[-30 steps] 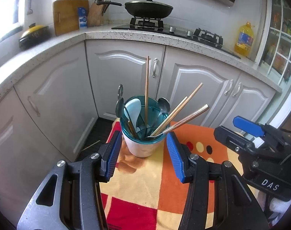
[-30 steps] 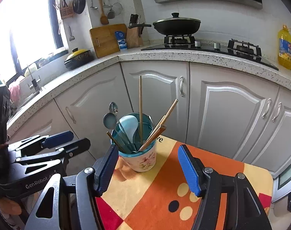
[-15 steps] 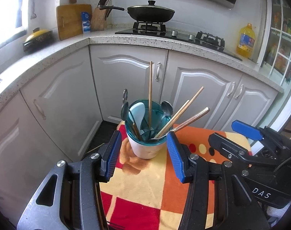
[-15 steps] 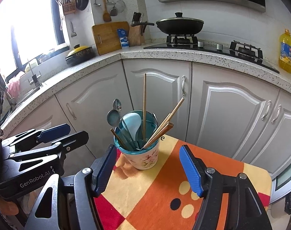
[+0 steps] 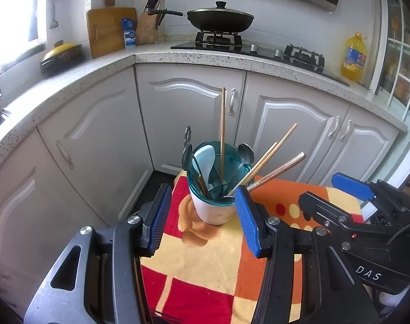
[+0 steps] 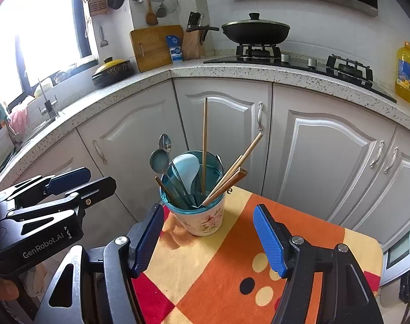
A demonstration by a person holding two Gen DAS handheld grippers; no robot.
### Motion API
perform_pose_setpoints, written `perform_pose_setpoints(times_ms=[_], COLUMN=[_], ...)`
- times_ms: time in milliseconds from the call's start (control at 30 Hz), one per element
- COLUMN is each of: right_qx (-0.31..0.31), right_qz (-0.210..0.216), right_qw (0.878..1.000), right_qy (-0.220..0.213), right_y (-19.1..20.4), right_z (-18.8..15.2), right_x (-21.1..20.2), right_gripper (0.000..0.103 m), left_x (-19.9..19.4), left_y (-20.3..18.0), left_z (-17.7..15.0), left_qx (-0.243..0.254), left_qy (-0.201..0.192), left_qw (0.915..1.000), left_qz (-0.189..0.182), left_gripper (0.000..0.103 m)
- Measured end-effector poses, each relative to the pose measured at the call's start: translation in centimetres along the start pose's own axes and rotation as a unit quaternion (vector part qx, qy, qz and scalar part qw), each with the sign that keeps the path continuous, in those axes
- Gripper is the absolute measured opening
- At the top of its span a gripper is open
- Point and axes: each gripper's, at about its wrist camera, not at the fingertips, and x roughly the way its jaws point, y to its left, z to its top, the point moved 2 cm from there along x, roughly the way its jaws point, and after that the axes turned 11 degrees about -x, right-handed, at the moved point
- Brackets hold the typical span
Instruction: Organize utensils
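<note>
A white flowered cup (image 6: 202,222) with a teal liner stands on the far corner of a cloth-covered table (image 6: 285,229). It holds wooden chopsticks (image 6: 204,140), one upright and the others leaning right, metal spoons (image 6: 159,160) and a pale blue spoon (image 6: 186,167). My right gripper (image 6: 209,207) is open just short of the cup, nothing between its pads. In the left wrist view the same cup (image 5: 214,212) sits just ahead of my open left gripper (image 5: 202,189), and the chopsticks (image 5: 269,159) lean right. Each gripper shows in the other's view, the left gripper (image 6: 102,176) and the right gripper (image 5: 318,186), both empty.
The cloth (image 5: 210,256) is orange, yellow and red. Behind the table runs a corner of white cabinets (image 6: 226,124) under a speckled counter (image 6: 231,71). On it are a stove with a lidded pan (image 6: 254,31), a cutting board, a knife block and an oil bottle (image 6: 406,73).
</note>
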Motion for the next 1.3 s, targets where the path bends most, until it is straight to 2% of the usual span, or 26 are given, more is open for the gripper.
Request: perform_pose_setpoints(times_ms=[567, 1300], right_qx=[-0.006, -0.007], right_qz=[-0.001, 0.006], right_qw=[1.0, 1.0], right_qy=[0.01, 0.025], right_y=[0.1, 0.2], right_z=[-0.1, -0.6], right_x=[0.7, 1.7], right_gripper=[0.067, 0.068], left_x=[0.1, 0.9], left_y=[-0.2, 0.1], left_z=[-0.1, -0.1], left_qx=[0.011, 0.001], left_qy=[-0.002, -0.003], left_qw=[0.9999, 1.0], left_qz=[0.012, 0.002], left_gripper=[0.048, 0.048])
